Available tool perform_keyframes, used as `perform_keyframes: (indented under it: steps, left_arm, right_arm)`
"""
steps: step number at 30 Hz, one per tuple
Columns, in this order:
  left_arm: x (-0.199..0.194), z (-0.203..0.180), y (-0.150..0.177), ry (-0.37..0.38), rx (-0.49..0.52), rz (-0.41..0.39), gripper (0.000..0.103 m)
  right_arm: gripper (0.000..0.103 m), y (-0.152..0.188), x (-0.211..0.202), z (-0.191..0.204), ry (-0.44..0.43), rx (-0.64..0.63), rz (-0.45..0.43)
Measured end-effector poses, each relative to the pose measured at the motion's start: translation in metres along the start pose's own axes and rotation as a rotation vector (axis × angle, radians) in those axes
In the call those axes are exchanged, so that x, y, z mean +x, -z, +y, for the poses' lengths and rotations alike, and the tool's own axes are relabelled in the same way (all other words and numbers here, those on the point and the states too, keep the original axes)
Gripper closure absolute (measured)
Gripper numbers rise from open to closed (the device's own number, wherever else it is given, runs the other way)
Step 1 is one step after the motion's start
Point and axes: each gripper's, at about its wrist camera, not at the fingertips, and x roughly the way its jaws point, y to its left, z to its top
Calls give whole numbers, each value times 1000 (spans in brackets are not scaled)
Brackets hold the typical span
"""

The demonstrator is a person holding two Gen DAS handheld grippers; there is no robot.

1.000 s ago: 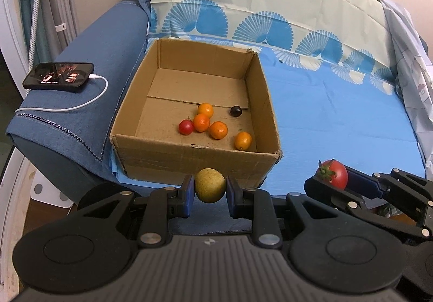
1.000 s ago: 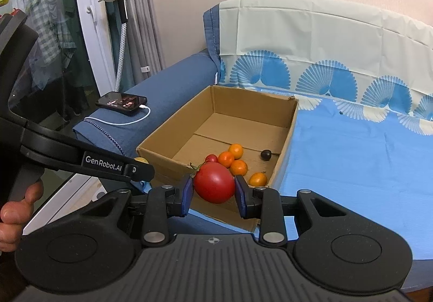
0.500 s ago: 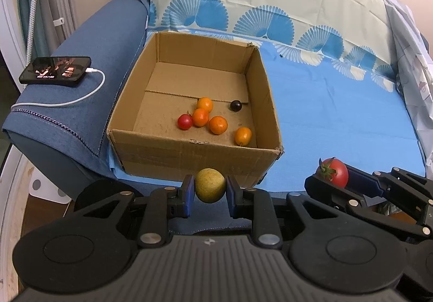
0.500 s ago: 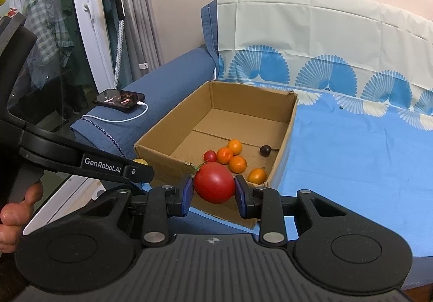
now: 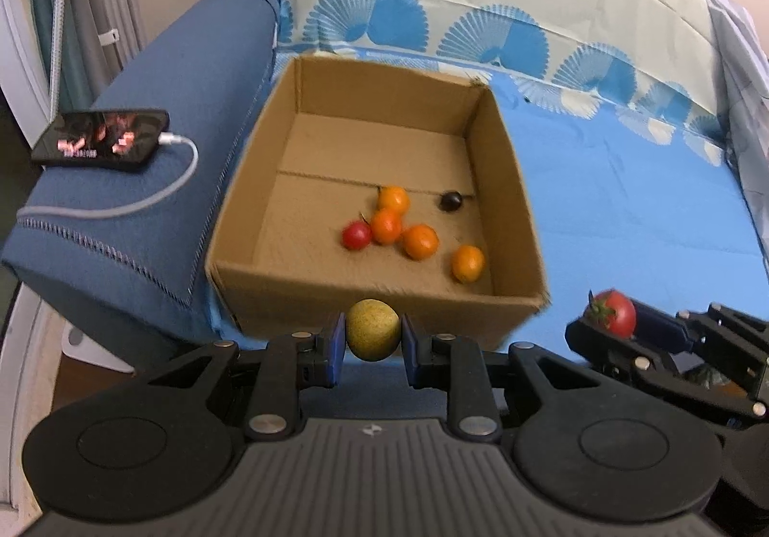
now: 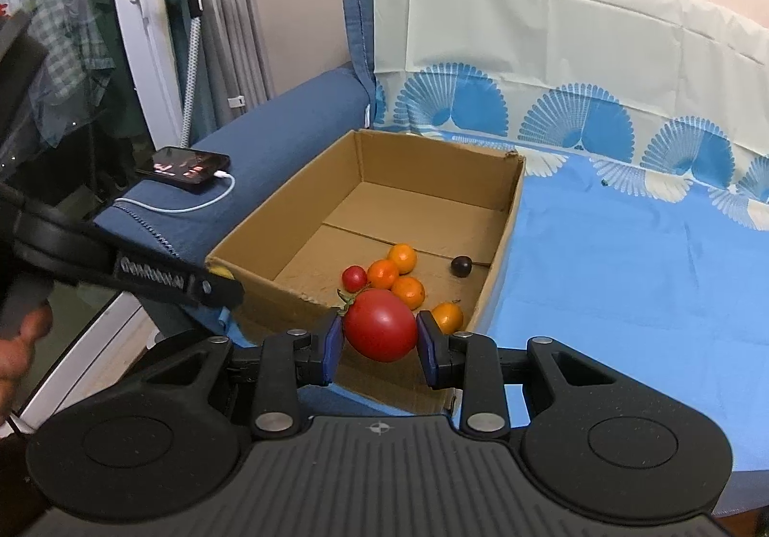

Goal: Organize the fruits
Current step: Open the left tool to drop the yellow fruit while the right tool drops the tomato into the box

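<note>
An open cardboard box [image 5: 509, 200] [image 6: 509, 219] sits on the blue sofa cover. Inside lie several small orange fruits [image 5: 420, 241] [image 6: 408, 292], a small red one [image 5: 356, 235] [image 6: 354, 277] and a dark one [image 5: 451, 200] [image 6: 461, 266]. My left gripper [image 5: 372, 337] is shut on a yellow-green round fruit [image 5: 372, 329], just in front of the box's near wall. My right gripper [image 6: 379, 335] is shut on a red tomato [image 6: 379, 324] over the box's near corner. The left wrist view shows that tomato [image 5: 613, 313] at the right, beside the box.
A phone [image 5: 101, 139] [image 6: 185, 167] with a white charging cable [image 5: 158, 195] lies on the blue sofa arm left of the box. A patterned cover drapes the sofa back [image 6: 552, 70]. A stand [image 6: 192, 8] and curtains are at far left. A person's hand [image 6: 19, 340] grips the left tool.
Both grippers have moved forward toward the box, each keeping its fruit. The box and the fruits inside look nearer and larger; nothing was let go.
</note>
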Motion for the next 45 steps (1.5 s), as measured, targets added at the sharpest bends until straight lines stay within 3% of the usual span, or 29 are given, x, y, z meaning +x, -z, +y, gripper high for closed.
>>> perform_keyframes:
  steps: [7, 15, 26, 27, 28, 29, 30, 32, 33, 38, 45]
  left_arm:
    - [38, 10, -41, -29, 8, -11, 76]
    - [112, 18, -82, -56, 14, 28, 76]
    - [184, 29, -83, -82, 29, 104, 75]
    - [185, 29, -81, -76, 33, 102, 66]
    - [186, 29, -81, -67, 37, 96, 41]
    - [185, 29, -80, -63, 38, 86, 26]
    - [183, 28, -80, -65, 38, 69, 4]
    - [173, 25, -80, -66, 41, 12, 0]
    - [167, 23, -80, -57, 49, 1, 0]
    - [152, 21, -75, -48, 30, 38, 0]
    - [105, 17, -54, -53, 0, 5, 0]
  right_arm:
    - [69, -26, 56, -14, 28, 7, 20]
    - [69, -45, 136, -21, 56, -22, 68]
    - [68, -35, 199, -26, 84, -83, 154]
    - [68, -35, 202, -28, 83, -87, 159]
    - [67, -35, 203, -29, 81, -91, 163]
    - [56, -36, 204, -29, 79, -95, 164]
    - [47, -37, 203, -29, 81, -100, 161]
    - [17, -39, 196, -29, 97, -112, 130]
    - [13, -39, 190, -28, 108, -121, 108]
    - [4, -38, 162, -22, 136, -140, 79]
    - [2, -23, 109, -14, 160, -12, 68]
